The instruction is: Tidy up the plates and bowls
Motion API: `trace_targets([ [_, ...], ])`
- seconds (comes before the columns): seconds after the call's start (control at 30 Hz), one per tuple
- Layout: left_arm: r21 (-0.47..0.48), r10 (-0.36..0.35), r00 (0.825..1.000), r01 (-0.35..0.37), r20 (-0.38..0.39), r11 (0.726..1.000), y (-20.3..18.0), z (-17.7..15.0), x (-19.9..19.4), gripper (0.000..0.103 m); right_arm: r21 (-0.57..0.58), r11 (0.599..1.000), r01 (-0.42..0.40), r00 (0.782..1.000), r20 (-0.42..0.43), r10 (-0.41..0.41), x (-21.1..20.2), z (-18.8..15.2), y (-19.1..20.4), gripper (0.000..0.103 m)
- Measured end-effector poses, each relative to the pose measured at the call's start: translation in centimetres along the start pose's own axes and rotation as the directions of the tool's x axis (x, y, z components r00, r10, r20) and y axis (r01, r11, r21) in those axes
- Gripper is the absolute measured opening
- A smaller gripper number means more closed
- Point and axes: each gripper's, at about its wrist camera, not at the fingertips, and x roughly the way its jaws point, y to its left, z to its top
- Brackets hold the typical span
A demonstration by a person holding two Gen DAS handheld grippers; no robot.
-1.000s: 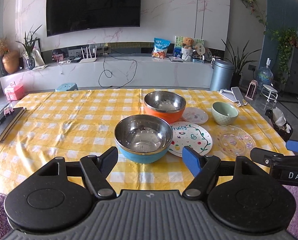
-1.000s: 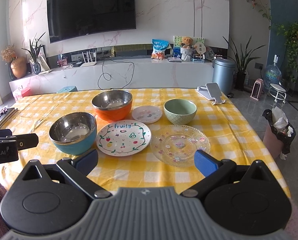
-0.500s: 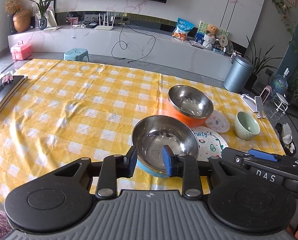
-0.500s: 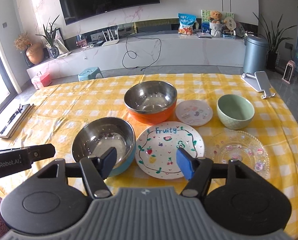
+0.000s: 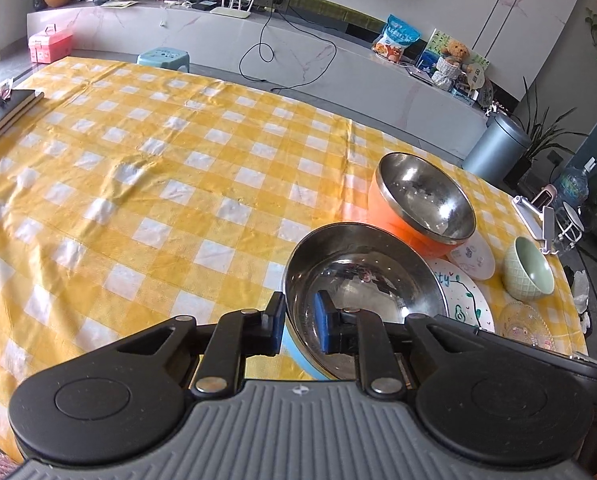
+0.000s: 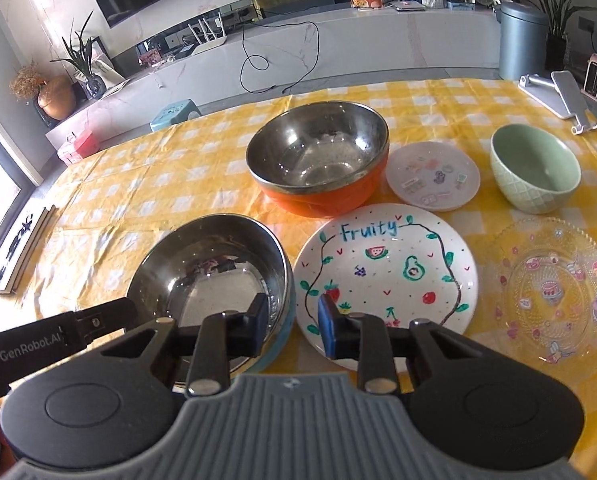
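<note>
yellow checked worktop [image 5: 146, 184] fills my left view: left claw [image 5: 300, 326] clamped across the blue bowl [image 5: 362, 280] rim, beside the orange bowl [image 5: 418, 204], probably for nesting. right view: right claw [image 6: 292, 324] straddles that rim, narrowed, grip unclear.

Shiny metal bowls [image 6: 208, 272], glossy painted plate [image 6: 386, 276], clear embossed glass plate [image 6: 554, 292], creased checked cloth [image 5: 138, 184].

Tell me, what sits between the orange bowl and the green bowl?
A small white plate with stickers lies between the orange bowl and the green bowl, clearest in the right wrist view.
</note>
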Motion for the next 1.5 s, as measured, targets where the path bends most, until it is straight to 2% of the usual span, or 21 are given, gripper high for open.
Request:
trace_targets([
  [0.27,-0.041,0.001,1.0,-0.001,-0.015,0.999,0.6,0.2,2.0,0.022,0.037,0.999,-0.034,0.999,-0.012,0.034,1.5,-0.2,-0.3,0.019],
  [0.37,-0.045,-0.002,1.0,0.0,-0.029,0.999,0.6,0.1,2.4,0.015,0.036,0.999,-0.039,0.999,-0.008,0.04,1.8,-0.1,-0.1,0.014],
  [0.47,-0.042,0.008,1.0,-0.009,-0.028,0.999,0.6,0.1,2.5,0.011,0.03,0.999,-0.034,0.999,-0.001,0.034,1.8,-0.3,0.1,0.013],
  [0.63,-0.023,0.021,0.999,-0.021,-0.026,1.0,0.3,-0.1,2.3,0.01,0.029,0.999,-0.033,0.999,0.004,0.033,1.8,-0.3,0.0,0.012],
  [0.87,-0.011,0.028,1.0,-0.027,0.009,1.0,0.0,-0.3,0.0,0.009,0.031,0.998,-0.047,0.999,0.004,0.046,0.7,-0.5,0.1,0.01],
  [1.17,-0.034,0.012,1.0,-0.011,0.018,0.999,-0.1,-1.6,-3.7,0.008,0.033,0.997,-0.068,0.997,0.034,0.067,-3.5,-2.0,0.4,0.01],
  [1.37,-0.041,0.011,1.0,-0.011,-0.009,0.999,0.0,-3.6,-5.2,0.008,0.074,0.993,-0.089,0.996,0.03,0.087,-5.5,-4.3,-0.3,0.01],
  [1.5,-0.042,0.02,0.999,-0.021,-0.033,0.999,0.2,-4.7,-5.7,0.008,0.088,0.992,-0.091,0.996,-0.004,0.092,-5.9,-6.0,-0.6,0.01],
])
